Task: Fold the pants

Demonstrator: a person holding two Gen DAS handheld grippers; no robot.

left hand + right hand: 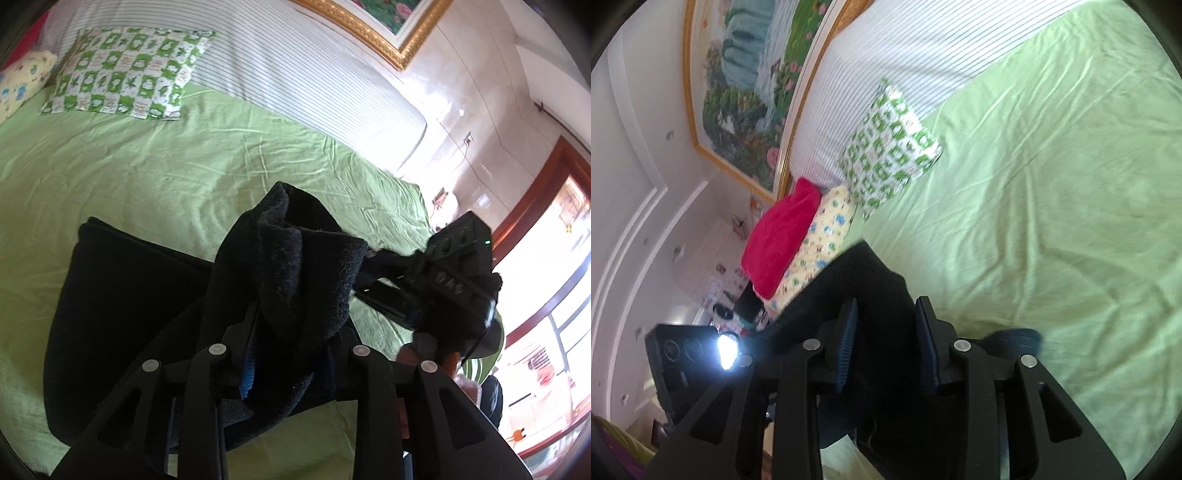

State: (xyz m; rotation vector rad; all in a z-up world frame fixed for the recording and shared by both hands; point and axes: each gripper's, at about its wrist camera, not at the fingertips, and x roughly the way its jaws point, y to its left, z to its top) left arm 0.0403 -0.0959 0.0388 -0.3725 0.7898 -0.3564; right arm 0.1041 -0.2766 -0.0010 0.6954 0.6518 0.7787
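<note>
Black fleece pants [129,295] lie partly folded on the green bed sheet [166,177]. A thick bunch of their fabric stands up between the fingers of my left gripper [295,332]. One blue pad [247,369] shows bare beside the cloth, and the jaws stand apart. My right gripper [454,280] is close to the right, at the same bunch. In the right wrist view the pants [864,273] run between my right gripper's [886,317] two blue pads [846,343], whose faces show free of the cloth. The left gripper [683,358] sits at lower left with a bright glare on it.
A green-and-white patterned pillow [122,74] and a yellow pillow [823,240] lie by the striped headboard cushion [295,74], with a red pillow [783,236] beside them. A gold-framed painting [746,74] hangs above. A bright window [554,258] is beyond the bed's right edge.
</note>
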